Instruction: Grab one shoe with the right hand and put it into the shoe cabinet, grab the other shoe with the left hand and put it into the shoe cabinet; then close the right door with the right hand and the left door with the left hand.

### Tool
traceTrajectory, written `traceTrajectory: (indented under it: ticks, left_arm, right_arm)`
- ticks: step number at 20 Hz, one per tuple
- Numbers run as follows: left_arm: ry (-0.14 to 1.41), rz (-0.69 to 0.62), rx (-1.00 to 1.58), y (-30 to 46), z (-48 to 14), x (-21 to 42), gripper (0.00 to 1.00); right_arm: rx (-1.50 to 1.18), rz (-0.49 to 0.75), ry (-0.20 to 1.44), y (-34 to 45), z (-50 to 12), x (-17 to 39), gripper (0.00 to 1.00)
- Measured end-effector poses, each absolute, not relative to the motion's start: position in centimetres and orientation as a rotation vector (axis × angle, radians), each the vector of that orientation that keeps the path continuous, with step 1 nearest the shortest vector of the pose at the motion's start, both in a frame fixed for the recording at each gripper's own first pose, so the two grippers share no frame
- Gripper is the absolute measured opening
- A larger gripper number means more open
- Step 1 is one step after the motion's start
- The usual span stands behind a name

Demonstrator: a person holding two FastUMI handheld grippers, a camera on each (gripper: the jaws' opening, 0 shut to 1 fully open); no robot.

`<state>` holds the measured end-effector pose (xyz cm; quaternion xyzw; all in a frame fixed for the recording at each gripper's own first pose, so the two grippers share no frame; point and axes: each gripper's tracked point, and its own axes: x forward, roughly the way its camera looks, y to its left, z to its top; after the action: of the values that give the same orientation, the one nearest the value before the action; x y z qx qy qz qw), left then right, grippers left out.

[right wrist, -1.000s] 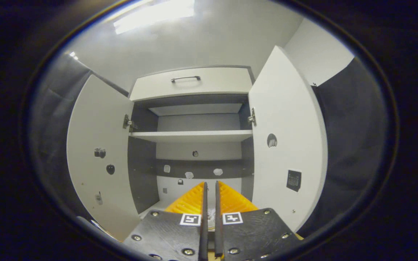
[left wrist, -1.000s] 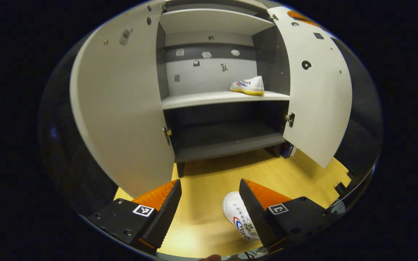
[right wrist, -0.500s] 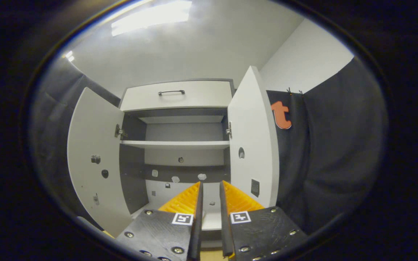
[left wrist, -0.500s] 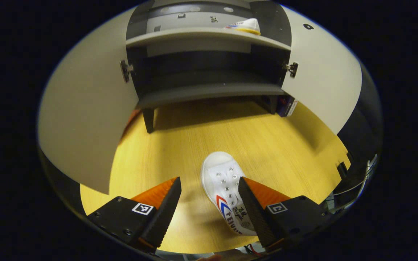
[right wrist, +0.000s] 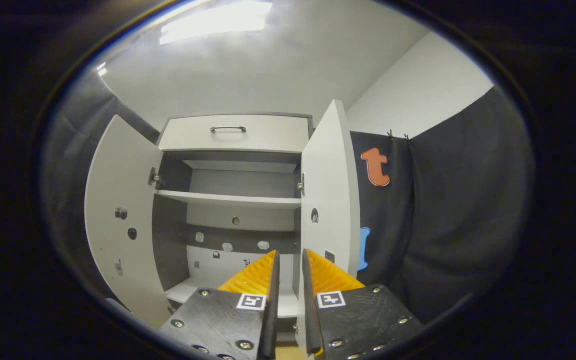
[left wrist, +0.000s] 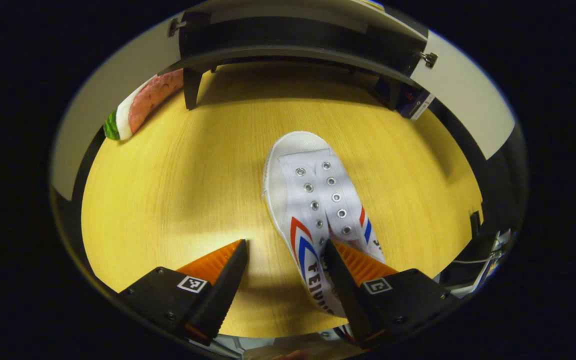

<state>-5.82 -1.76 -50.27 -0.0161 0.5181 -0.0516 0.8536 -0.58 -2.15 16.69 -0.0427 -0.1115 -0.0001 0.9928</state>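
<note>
In the left gripper view, the left gripper (left wrist: 283,250) is pointing down at a pale yellow wood-grain floor (left wrist: 178,185), its two wedge-shaped, ridged fingers standing wide apart with nothing between them but bare floor. A white canvas shoe (left wrist: 318,200) is lying on that floor, rounded rubber toe pointing toward the shoe cabinet (left wrist: 293,42). Its smooth tongue is carrying two rows of metal eyelets, and red and blue chevron stripes are running along its sides. The right-hand finger (left wrist: 353,260) of this gripper is sitting over the shoe's heel half, while the other finger is standing well apart from the shoe on the bare boards. Whether that finger is touching the canvas cannot be told. The cabinet's dark base and one short square leg are showing along the top, flanked by the flat pale door panels (left wrist: 473,115). A soft, curved watermelon-slice object (left wrist: 140,102), pink with a white and green rind, is lying on the floor beside that leg.

In the right gripper view, the right gripper (right wrist: 288,265) is aiming at the open cabinet, its ribbed fingers nearly closed with only a narrow slit between them, holding nothing. Both smooth white doors, the left door (right wrist: 118,215) and the right door (right wrist: 325,195), are standing open. A flat white shelf (right wrist: 228,200) is crossing the dark grey interior, and a drawer front with a slim metal bar handle (right wrist: 228,129) is sitting above.
</note>
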Motion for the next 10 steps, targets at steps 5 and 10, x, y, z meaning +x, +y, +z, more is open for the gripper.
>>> traceTrajectory:
  ticks: [5, 10]
  left_arm:
    - [1.157, -0.101, -0.274, -3.4, -50.9, -6.5, 0.75]
    - [1.18, -0.093, -0.374, -3.5, -50.9, -6.7, 0.31]
  right_arm:
    - [-0.104, -0.007, -0.227, -2.2, 16.3, -0.6, 0.23]
    - [-0.119, -0.006, -0.237, -2.1, 16.4, -0.7, 0.23]
